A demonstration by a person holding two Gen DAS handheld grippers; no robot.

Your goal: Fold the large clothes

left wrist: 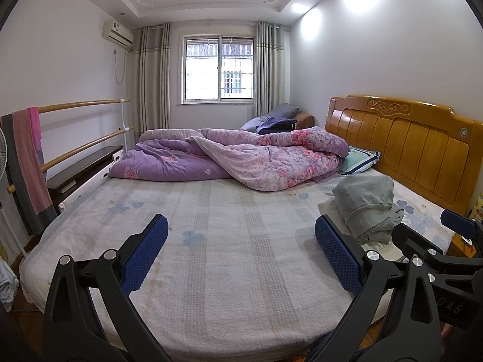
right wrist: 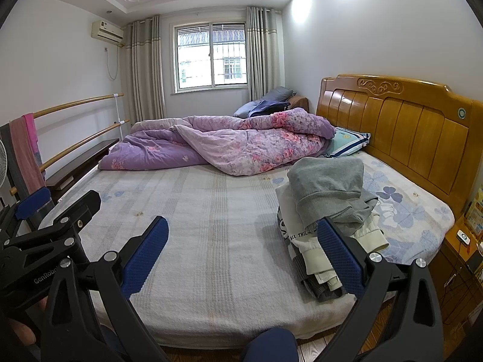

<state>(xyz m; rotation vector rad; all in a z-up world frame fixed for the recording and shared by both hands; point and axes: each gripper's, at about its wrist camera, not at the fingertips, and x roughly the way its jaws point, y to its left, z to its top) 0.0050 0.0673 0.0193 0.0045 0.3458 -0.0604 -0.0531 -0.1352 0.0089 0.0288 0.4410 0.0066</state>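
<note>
A bed (left wrist: 229, 235) is being faced; a clothes pile (right wrist: 329, 208) is being kept near its headboard (right wrist: 401, 126). Left gripper (left wrist: 241, 250) and right gripper (right wrist: 244, 253) are being held wide-jawed, empty.

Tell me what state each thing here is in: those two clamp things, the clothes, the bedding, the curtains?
left gripper: open, empty, over the bed.
right gripper: open, empty.
pile of clothes: stacked near the headboard, grey garment on top, loosely folded.
purple quilt: rumpled, pushed to the far side.
pillow: partly under the quilt.
curtains: drawn open.
towels: hanging over the rail.
</note>
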